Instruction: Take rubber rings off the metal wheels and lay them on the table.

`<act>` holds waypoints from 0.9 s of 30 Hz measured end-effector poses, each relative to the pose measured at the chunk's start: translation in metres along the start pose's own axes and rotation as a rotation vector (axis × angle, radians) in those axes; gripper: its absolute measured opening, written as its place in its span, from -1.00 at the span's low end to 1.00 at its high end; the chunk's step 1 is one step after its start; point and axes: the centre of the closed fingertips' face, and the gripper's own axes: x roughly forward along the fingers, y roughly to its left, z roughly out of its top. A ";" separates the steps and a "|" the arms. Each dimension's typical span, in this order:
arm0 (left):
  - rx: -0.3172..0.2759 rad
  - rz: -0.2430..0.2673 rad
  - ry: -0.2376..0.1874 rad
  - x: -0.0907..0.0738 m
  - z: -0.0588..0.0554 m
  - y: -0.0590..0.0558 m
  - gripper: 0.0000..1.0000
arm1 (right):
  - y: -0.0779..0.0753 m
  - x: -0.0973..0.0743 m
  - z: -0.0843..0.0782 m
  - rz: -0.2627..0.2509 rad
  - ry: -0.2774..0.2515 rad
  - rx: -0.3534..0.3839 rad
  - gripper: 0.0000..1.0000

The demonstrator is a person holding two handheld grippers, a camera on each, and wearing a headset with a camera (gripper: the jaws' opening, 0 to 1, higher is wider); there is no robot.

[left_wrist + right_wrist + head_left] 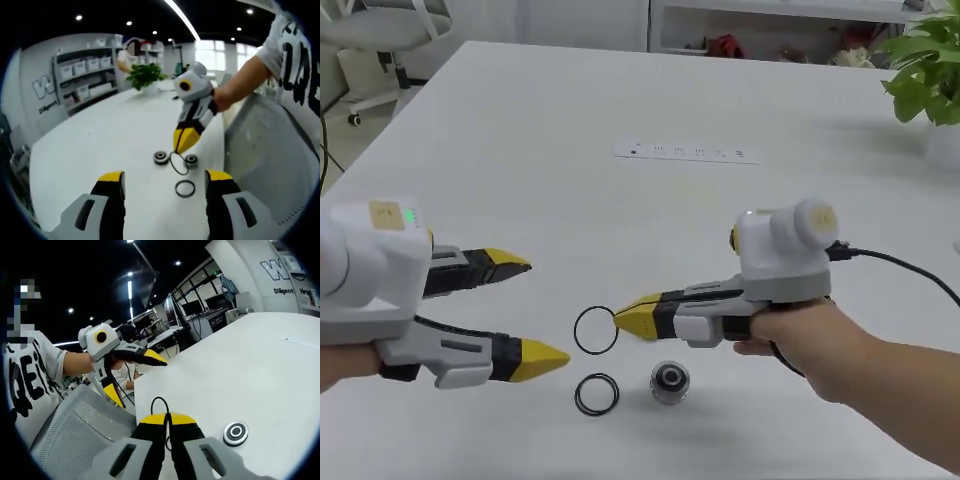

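Observation:
My right gripper [638,318] is shut on a thin black rubber ring [595,330], which hangs from its yellow tips just above the white table [620,220]. A second black ring [597,394] lies flat on the table below it. Beside that ring sits a small metal wheel [670,382]. My left gripper [535,312] stands open at the left, nothing between its jaws. The left gripper view shows the right gripper [182,142] with the held ring [179,163], two wheels [161,157] [191,160] and the loose ring [185,189]. In the right gripper view the ring [160,402] loops up from the shut tips, near a wheel [235,432].
A white power strip [685,152] lies flat mid-table. A potted plant [925,70] stands at the far right corner. An office chair [380,30] is off the far left edge. A grey mesh chair [85,430] stands by the near edge.

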 end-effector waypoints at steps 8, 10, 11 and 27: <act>0.003 -0.005 0.004 -0.001 -0.003 -0.004 0.32 | -0.001 0.003 -0.008 0.002 0.022 0.001 -1.00; 0.003 -0.005 0.005 -0.001 -0.004 -0.004 0.32 | -0.001 0.004 -0.010 0.003 0.028 0.002 -1.00; 0.002 -0.005 0.005 -0.001 -0.005 -0.005 0.32 | -0.001 0.004 -0.010 0.002 0.030 0.001 -1.00; -0.002 -0.019 0.016 0.002 -0.010 -0.010 0.32 | -0.002 0.007 -0.031 0.003 0.090 0.005 -1.00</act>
